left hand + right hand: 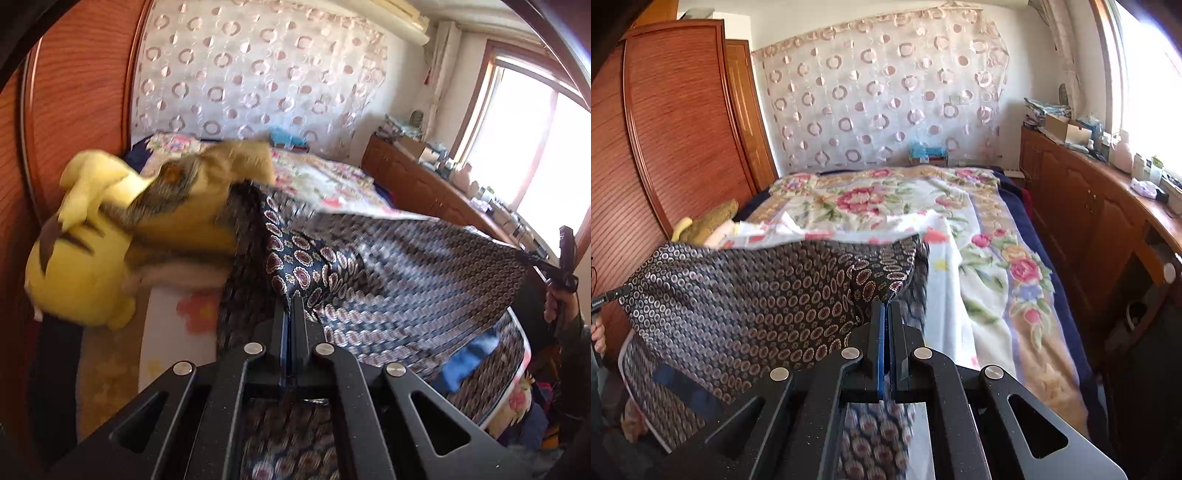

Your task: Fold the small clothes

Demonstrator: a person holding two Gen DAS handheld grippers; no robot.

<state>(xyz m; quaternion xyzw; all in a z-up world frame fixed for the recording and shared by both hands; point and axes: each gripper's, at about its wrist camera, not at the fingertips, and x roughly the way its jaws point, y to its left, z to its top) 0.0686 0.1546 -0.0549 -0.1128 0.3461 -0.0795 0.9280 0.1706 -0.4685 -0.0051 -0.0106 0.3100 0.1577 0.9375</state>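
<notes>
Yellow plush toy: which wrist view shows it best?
The left wrist view: the yellow plush toy fills the left side, with its striped back, beside the dark patterned garment. The right wrist view shows only a sliver behind the lifted cloth.

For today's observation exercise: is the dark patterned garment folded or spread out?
Spread out. The dark patterned garment hangs stretched between the left gripper and right gripper, each shut on a corner, above the floral bedspread.

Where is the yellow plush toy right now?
In the left wrist view the plush toy lies at the left, against the wooden wardrobe, on the bed's edge beside the lifted patterned cloth.
</notes>
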